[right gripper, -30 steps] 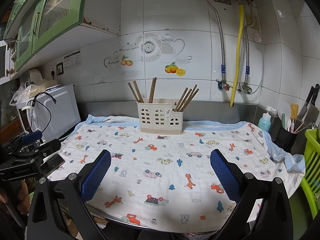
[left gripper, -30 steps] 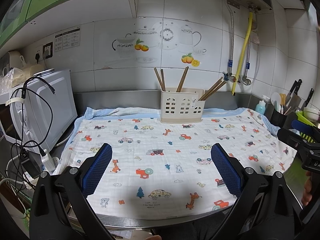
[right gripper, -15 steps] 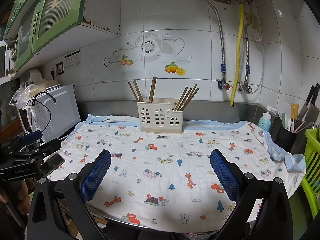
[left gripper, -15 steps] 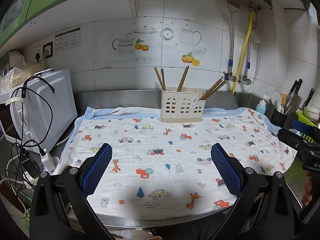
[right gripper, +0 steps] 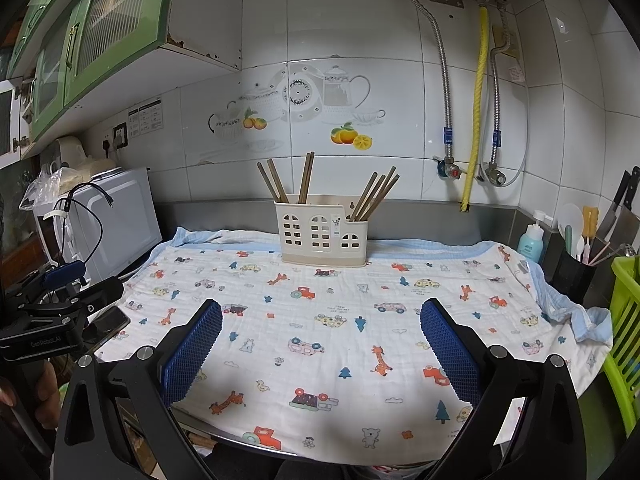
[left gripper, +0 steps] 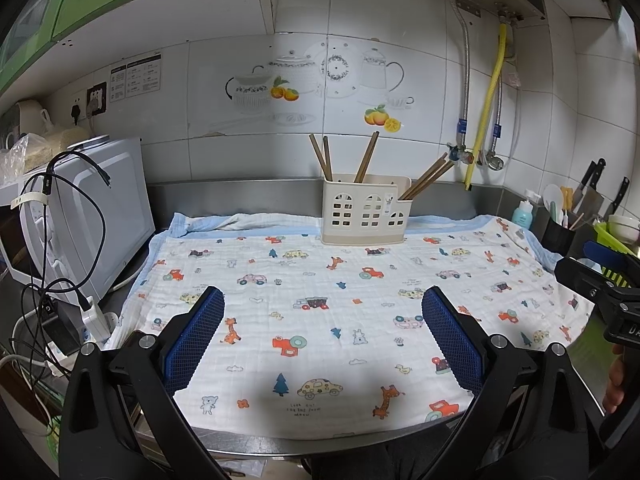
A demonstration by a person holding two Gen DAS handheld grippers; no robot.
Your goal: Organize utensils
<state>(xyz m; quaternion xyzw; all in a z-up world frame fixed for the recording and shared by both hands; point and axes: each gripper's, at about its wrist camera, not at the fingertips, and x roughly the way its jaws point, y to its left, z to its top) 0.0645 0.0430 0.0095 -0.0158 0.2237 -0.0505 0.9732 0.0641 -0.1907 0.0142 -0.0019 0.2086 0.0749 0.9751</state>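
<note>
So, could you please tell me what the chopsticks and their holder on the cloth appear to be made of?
The chopsticks look like wood or bamboo: matte brown, slim sticks. The holder looks like moulded plastic: smooth cream walls with cut-out window holes. It stands on a printed cloth, seemingly soft woven cotton, lightly crinkled.

**Gripper state: both spread, nothing held**

The left gripper is seen at the lower centre of its frame, jaws set wide apart, blue pads bare. The right gripper is posed likewise, with nothing gripped between its pads.
</note>
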